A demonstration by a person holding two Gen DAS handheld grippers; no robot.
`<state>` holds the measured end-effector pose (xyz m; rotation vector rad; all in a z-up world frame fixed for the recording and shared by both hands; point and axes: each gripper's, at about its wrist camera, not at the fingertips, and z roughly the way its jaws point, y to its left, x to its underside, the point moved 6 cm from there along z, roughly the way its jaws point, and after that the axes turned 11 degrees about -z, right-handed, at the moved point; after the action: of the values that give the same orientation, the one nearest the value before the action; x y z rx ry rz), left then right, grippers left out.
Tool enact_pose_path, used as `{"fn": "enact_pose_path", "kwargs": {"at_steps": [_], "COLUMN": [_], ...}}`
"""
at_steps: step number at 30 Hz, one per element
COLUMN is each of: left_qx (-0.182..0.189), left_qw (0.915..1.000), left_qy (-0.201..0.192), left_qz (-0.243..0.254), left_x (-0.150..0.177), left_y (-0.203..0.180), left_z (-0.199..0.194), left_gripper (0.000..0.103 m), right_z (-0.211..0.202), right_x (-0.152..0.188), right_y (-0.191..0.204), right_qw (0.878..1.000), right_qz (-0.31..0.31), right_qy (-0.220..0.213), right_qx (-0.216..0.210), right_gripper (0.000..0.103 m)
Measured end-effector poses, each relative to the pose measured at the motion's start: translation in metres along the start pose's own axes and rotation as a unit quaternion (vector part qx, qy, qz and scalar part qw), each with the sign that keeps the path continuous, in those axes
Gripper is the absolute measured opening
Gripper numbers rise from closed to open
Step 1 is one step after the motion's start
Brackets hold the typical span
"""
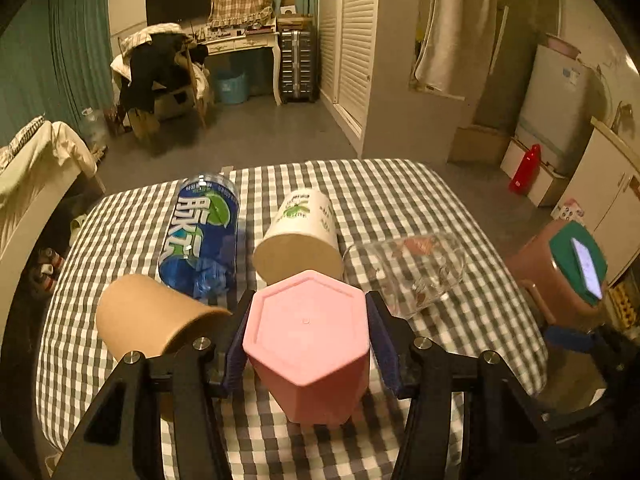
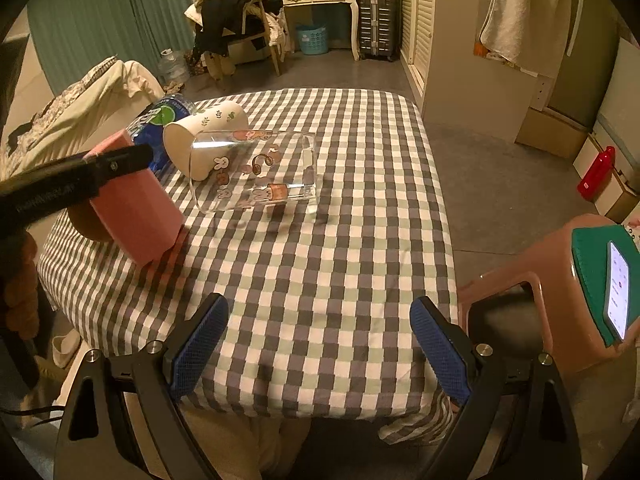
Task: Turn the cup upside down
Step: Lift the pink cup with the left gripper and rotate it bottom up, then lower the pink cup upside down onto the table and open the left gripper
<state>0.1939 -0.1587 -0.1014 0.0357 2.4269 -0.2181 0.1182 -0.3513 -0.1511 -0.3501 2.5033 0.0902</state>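
Note:
A pink hexagonal cup (image 1: 308, 344) stands upside down on the checked tablecloth (image 1: 400, 200), its flat base facing up. My left gripper (image 1: 306, 332) has its blue pads against the cup's two sides, near the top. In the right wrist view the pink cup (image 2: 136, 208) stands at the left with the left gripper's arm across it. My right gripper (image 2: 318, 344) is open and empty over the table's near edge.
A brown paper cup (image 1: 156, 316), a blue plastic bottle (image 1: 202, 232), a white paper cup (image 1: 300, 236) and a clear printed glass (image 1: 408, 272) lie on their sides on the table. A pink stool (image 2: 560, 292) with a phone (image 2: 618, 288) stands right.

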Motion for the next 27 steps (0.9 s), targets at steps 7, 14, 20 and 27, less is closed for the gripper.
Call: {"fn": "enact_pose_path", "kwargs": {"at_steps": [7,14,20,27], "left_qx": [0.001,0.002,0.014,0.028], "left_qw": [1.0000,0.9999,0.9998,0.9996], "left_qy": [-0.002,-0.009,-0.010,0.001], "left_qz": [0.004,0.010,-0.001,-0.008], "left_x": [0.018,0.027,0.022,0.018], "left_y": [-0.002,-0.007,-0.005,-0.006], "left_z": [-0.001,-0.007,-0.003,-0.002], "left_gripper": [0.055,0.055,0.055,0.056], "right_z": [-0.005,-0.010,-0.016,-0.026], "right_x": [0.004,0.003,0.004,0.007], "right_y": [-0.001,0.001,0.004,0.004], "right_qw": [1.000,1.000,1.000,1.000], "right_qz": [0.001,-0.002,-0.005,0.000], "right_qy": [0.002,-0.003,-0.005,-0.009], "right_qx": [0.009,0.008,0.011,0.015], "right_gripper": [0.092,0.092,0.092,0.092]}}
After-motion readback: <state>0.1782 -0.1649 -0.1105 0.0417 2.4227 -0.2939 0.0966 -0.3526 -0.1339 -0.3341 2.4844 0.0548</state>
